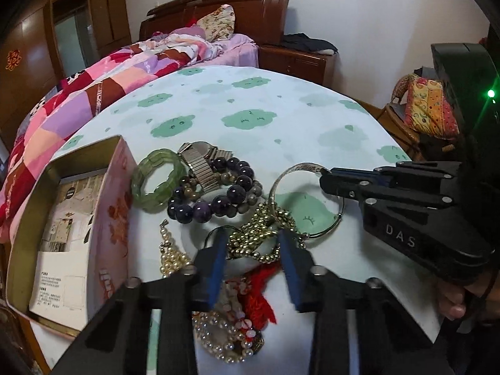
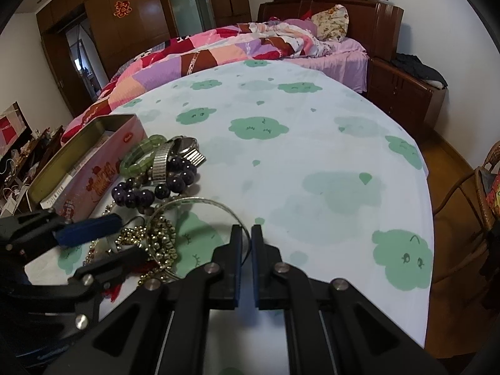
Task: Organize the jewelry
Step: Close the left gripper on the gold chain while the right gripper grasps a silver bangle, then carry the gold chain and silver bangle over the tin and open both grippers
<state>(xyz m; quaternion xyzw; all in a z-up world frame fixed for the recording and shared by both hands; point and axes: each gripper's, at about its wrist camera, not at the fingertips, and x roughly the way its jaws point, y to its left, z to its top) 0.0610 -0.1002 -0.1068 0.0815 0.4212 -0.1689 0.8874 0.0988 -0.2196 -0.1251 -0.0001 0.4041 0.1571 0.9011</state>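
Tin (image 1: 75,218) has no jewelry yet; right claw (image 2: 246,234) pinches the bangle (image 2: 200,201), left claw (image 1: 253,250) wide over beads (image 1: 259,234).

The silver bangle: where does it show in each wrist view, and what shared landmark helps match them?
Left wrist view: silver bangle right of centre, its far rim pinched by the right gripper.
Right wrist view: silver bangle lower centre-left, rim running between the right gripper fingers.
Shared landmark: purple bead bracelet, just left of the bangle.

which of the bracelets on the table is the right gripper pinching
The thin silver bangle. The right gripper grips its rim; the green and purple ones lie untouched.
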